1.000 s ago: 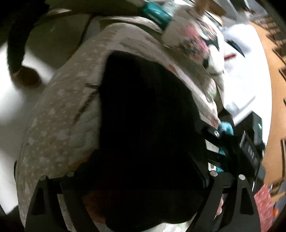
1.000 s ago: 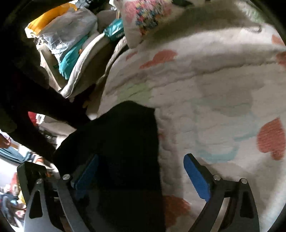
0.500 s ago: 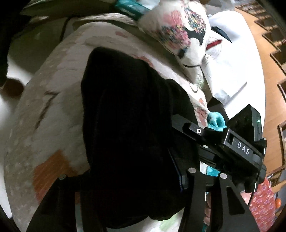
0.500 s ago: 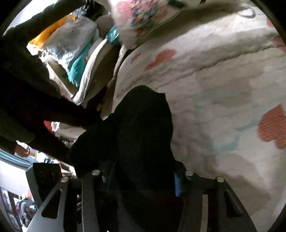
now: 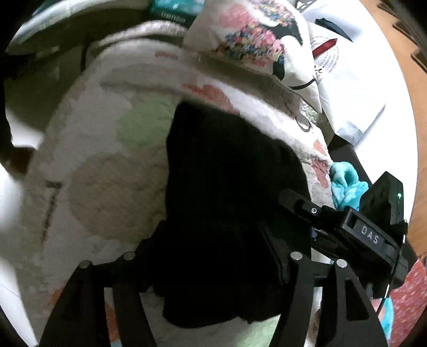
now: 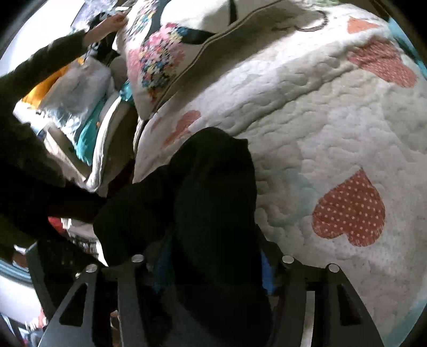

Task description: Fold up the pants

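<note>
Left wrist: left tongs (image 5: 213,256), jaws just eased wider, clamp black pants (image 5: 226,173) bunched on the quilt (image 5: 106,160), pillow (image 5: 253,40) at 12 o'clock. Right wrist: right tongs (image 6: 210,267), likewise eased, grip pants (image 6: 213,200) at 6 o'clock on quilt (image 6: 333,120)

Black pants (image 5: 226,192), bunched & part-folded, on heart-print quilt (image 6: 333,138).

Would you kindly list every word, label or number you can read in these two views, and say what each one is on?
"DAS": white letters on the black body of the right tongs.
Teal package at the top: print too blurred to read.
White bag: ring of small print, too small to read.
Right wrist view: no readable text.
</note>
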The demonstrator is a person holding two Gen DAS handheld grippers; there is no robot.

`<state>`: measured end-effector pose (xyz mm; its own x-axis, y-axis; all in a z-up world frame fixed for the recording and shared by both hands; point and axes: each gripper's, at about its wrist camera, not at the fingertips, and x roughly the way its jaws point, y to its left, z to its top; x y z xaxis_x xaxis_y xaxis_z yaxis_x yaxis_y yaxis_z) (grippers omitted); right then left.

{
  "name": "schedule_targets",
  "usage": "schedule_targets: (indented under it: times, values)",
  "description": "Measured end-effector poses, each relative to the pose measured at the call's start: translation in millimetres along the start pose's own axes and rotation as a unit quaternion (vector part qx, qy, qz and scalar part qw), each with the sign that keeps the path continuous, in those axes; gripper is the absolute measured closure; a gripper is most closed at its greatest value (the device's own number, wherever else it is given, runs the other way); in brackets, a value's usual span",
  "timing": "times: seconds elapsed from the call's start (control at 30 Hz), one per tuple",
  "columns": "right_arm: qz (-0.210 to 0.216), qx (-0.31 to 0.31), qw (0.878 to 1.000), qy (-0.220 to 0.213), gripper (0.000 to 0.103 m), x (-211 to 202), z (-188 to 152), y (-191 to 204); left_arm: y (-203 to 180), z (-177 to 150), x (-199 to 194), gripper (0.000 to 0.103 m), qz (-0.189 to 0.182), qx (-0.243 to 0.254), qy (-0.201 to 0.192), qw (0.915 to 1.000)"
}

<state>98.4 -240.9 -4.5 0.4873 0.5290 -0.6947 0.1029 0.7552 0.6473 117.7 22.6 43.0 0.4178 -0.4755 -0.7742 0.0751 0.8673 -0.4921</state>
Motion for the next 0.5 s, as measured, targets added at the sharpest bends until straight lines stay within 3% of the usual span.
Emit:
schedule_targets:
  times: [0.13, 0.2, 0.3, 0.5]
  values:
    - [-0.018, -0.015, 1.0, -0.012, 0.03, -13.8, 0.4, 4.0, -10.4, -3.1, -20.9, 0.036, 0.041, 0.025, -0.021, 0.9986]
    - [-0.026, -0.028, 0.999, -0.025, 0.027, -25.7, 0.4, 8.6, -19.0, -3.9, -29.3, 0.034, 0.081, 0.047, -0.036, 0.9949]
    - [-0.047, -0.051, 0.997, -0.046, 0.023, -47.0, -2.0, 15.9, -29.6, -10.8, -38.7, 0.033, 0.139, 0.09, -0.06, 0.9843]
    - [-0.123, -0.109, 0.984, -0.069, 0.022, -81.7, -29.6, 31.4, -41.6, -35.8, -49.1, 0.033, 0.187, 0.146, -0.087, 0.9677]
